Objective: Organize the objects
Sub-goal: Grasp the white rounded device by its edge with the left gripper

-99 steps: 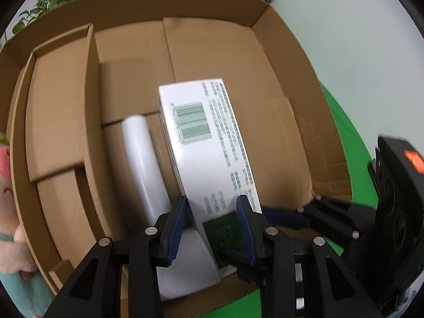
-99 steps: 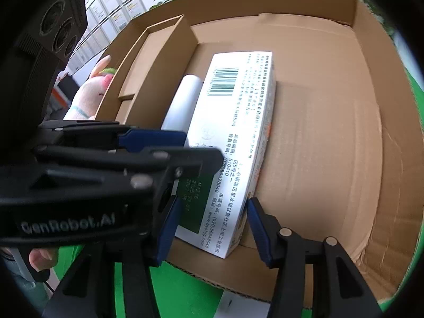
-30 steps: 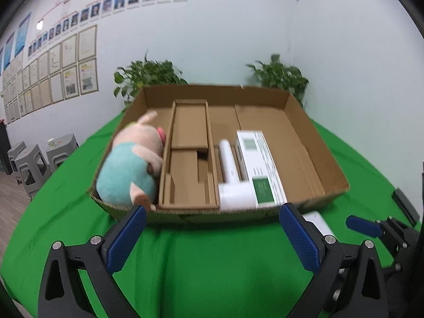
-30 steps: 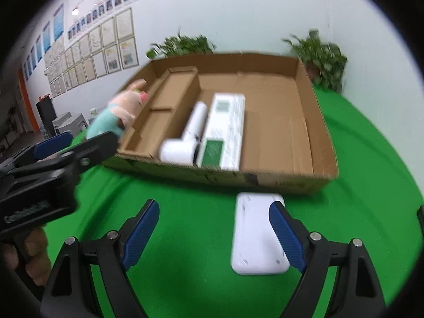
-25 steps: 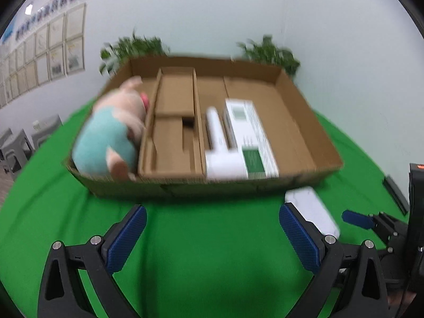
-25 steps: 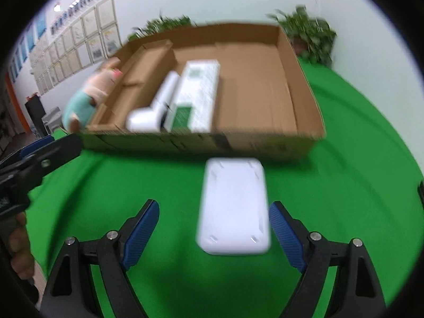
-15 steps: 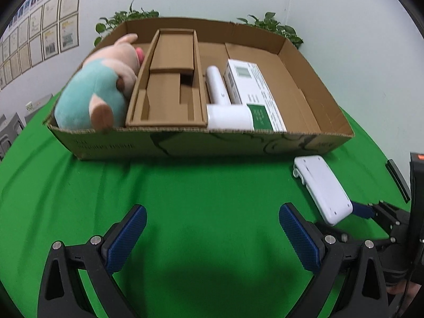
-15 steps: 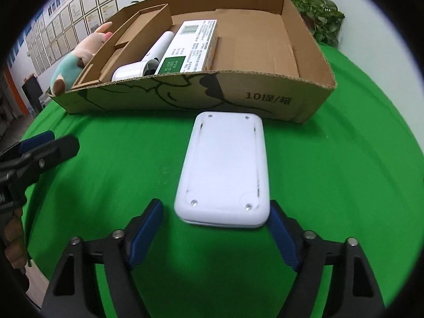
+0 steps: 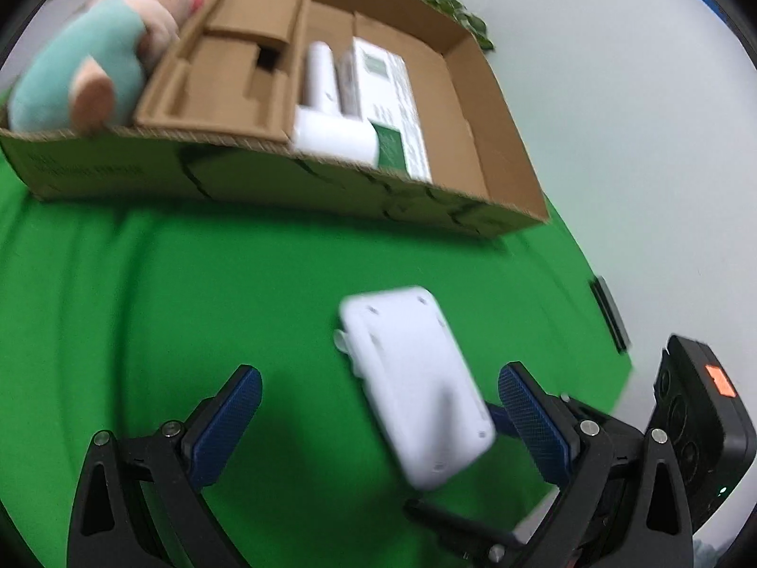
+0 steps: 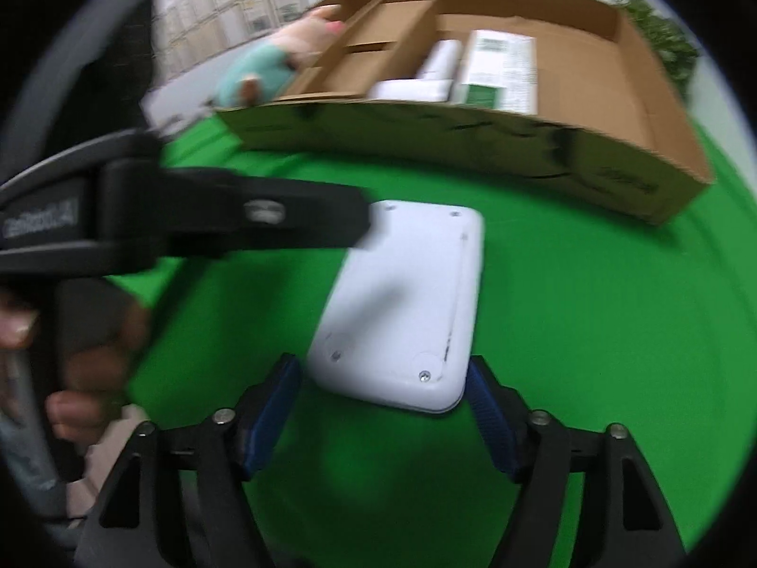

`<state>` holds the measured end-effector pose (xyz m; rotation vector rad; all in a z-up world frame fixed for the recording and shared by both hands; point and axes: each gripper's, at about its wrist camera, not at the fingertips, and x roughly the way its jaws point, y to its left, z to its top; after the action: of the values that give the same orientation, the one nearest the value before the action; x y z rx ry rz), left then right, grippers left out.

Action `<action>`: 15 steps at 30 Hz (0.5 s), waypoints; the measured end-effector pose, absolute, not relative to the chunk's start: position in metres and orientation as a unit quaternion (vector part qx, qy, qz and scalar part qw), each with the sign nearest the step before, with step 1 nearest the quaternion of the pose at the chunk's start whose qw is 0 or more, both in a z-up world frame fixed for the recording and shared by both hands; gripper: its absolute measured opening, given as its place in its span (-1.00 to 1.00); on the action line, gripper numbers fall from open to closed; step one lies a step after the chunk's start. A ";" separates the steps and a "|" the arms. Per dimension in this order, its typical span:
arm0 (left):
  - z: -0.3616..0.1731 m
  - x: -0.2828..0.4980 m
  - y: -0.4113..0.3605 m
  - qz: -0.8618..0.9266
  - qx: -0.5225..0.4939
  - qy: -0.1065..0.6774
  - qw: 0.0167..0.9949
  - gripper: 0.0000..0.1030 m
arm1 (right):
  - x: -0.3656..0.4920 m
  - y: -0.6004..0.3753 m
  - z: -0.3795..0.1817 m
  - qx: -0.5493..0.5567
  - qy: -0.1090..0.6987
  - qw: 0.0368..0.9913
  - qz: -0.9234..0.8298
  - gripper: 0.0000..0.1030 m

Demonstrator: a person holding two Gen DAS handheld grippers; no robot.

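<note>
while the white device (image 10: 402, 303) lay bottom-up on the green worktop (image 10: 591, 331), just in front of the cardboard box (image 10: 473, 137), the entry read as follows.

item: white device, flat, rounded corners, screws showing on its upper face; outside the box, near its front wall.

box contents: plush toy (image 9: 80, 71) at the box's left end; cardboard insert (image 9: 227, 71) beside it; white cylinder-handled appliance (image 9: 326, 113) and printed carton (image 9: 392, 109) right of the insert; bare floor at the box's right end.

risk, judged: the device was smooth and wide, and only its near end sat between the fingers; a grip on that end alone could let the far end droop or the case slip out on the lift. the left gripper (image 9: 378, 421) crowded the same item and could knock it askew.

right gripper (image 10: 381, 402): fingers spread wide, flanking the device's near end; whether the pads (image 10: 279, 407) touched its sides could not be told, though no firm clamp showed.

left gripper: fingers fully apart, holding nothing, the device lying between them toward the right finger.
</note>
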<state>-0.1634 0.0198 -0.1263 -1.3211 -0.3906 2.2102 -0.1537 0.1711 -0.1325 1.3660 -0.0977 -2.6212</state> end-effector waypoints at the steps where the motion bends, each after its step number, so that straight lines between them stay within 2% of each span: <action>1: -0.130 -0.163 0.022 0.811 -0.495 -0.150 0.273 0.96 | -0.153 0.172 -0.132 0.455 -0.031 0.085 -0.886 0.58; 7: -0.134 -0.171 0.029 0.790 -0.499 -0.189 0.303 0.84 | -0.161 0.182 -0.127 0.448 -0.062 0.079 -0.888 0.58; 10: -0.136 -0.175 0.036 0.781 -0.507 -0.188 0.313 0.68 | -0.170 0.175 -0.128 0.454 -0.062 0.072 -0.886 0.57; 12: -0.137 -0.176 0.039 0.778 -0.510 -0.187 0.315 0.46 | -0.174 0.169 -0.131 0.460 -0.059 0.072 -0.883 0.55; 15: -0.138 -0.178 0.042 0.778 -0.512 -0.185 0.314 0.32 | -0.176 0.162 -0.130 0.457 -0.049 0.069 -0.886 0.51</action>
<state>-0.1781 0.0421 -0.1380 -1.3496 -0.4882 2.0496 -0.1761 0.1622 -0.1299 1.3750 -0.1487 -2.6659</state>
